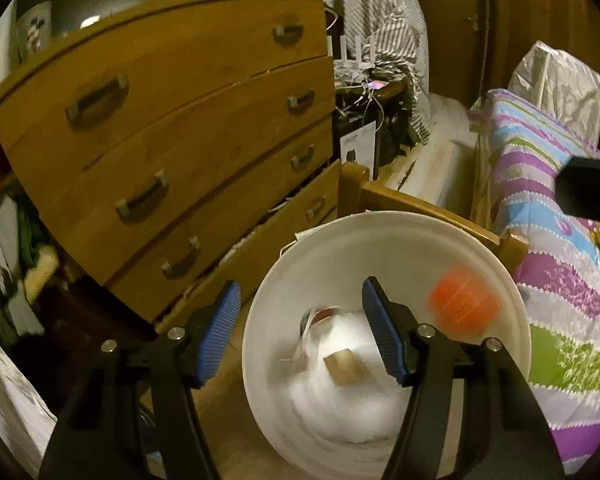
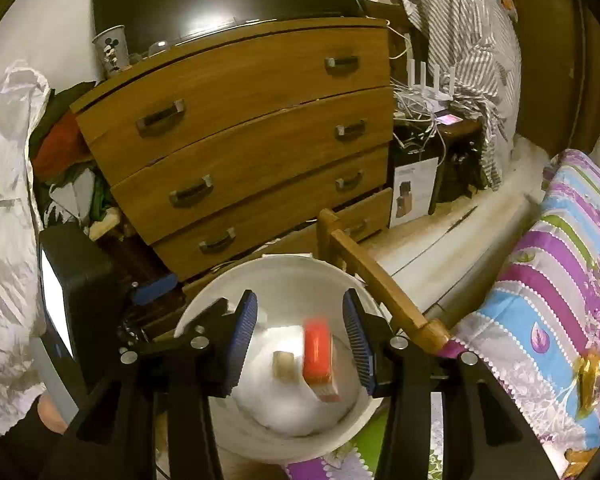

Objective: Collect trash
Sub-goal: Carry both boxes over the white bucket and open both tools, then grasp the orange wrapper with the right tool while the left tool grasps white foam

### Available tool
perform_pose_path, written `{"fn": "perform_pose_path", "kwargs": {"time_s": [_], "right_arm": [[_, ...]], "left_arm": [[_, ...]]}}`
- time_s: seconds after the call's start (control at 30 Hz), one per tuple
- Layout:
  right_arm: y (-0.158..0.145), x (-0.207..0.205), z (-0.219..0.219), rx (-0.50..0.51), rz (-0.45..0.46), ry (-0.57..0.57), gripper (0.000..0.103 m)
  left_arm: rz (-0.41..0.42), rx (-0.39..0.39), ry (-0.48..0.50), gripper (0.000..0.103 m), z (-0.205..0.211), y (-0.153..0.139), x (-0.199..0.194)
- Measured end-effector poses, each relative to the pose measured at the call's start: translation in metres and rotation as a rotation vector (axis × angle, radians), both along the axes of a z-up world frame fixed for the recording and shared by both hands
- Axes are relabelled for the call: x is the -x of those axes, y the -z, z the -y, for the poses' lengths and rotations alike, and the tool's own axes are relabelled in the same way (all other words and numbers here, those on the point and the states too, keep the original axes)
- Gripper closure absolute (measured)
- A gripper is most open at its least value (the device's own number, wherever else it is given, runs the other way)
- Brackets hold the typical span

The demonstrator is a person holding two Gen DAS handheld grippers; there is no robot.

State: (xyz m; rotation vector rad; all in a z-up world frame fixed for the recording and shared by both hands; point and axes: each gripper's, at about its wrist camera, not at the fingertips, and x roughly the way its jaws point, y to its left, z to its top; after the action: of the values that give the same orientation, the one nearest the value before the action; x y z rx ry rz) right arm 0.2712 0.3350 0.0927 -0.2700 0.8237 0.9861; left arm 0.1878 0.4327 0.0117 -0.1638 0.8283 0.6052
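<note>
Both over the white bucket [image 2: 204, 312] now. Right gripper [image 2: 300, 332] fingers parted, nothing gripped; orange box [image 2: 320, 356] blurred, loose between them, above the bucket's white bag. Left gripper [image 1: 300, 320] fingers wide, empty. Best to stay centred above the rim. Gold wrapper [image 2: 590, 372] on bed at 3 o'clock.

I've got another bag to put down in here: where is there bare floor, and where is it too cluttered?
Bare floor runs between the bed and the dresser, past the white bucket. It is crowded left of the dresser, where clothes are heaped, and right of it, where cables and a router cover a small stand. The bucket already holds trash.
</note>
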Motion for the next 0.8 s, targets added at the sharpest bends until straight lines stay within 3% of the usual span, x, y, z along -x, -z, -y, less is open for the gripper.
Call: {"fn": "perform_pose_path", "kwargs": {"time_s": [0.2, 0.4, 0.53, 0.6, 0.8], "right_arm": [[0.008, -0.004, 0.008, 0.005, -0.002, 0.010, 0.057], [0.008, -0.002, 0.027, -0.027, 0.013, 0.047, 0.057], [0.006, 0.012, 0.057, -0.075, 0.098, 0.103, 0.057], [0.004, 0.019, 0.075, -0.104, 0.153, 0.147, 0.057], [-0.001, 0.051, 0.154, -0.216, 0.355, 0.310, 0.041]], "left_arm": [[0.025, 0.029, 0.003, 0.042, -0.003, -0.001, 0.002], [0.018, 0.007, 0.002, 0.042, 0.004, -0.004, 0.002], [0.034, -0.012, -0.017, 0.042, 0.017, -0.010, 0.004], [0.060, -0.037, -0.032, 0.036, 0.029, -0.016, 0.007], [0.147, -0.083, -0.019, 0.032, 0.076, -0.031, 0.013]]}}
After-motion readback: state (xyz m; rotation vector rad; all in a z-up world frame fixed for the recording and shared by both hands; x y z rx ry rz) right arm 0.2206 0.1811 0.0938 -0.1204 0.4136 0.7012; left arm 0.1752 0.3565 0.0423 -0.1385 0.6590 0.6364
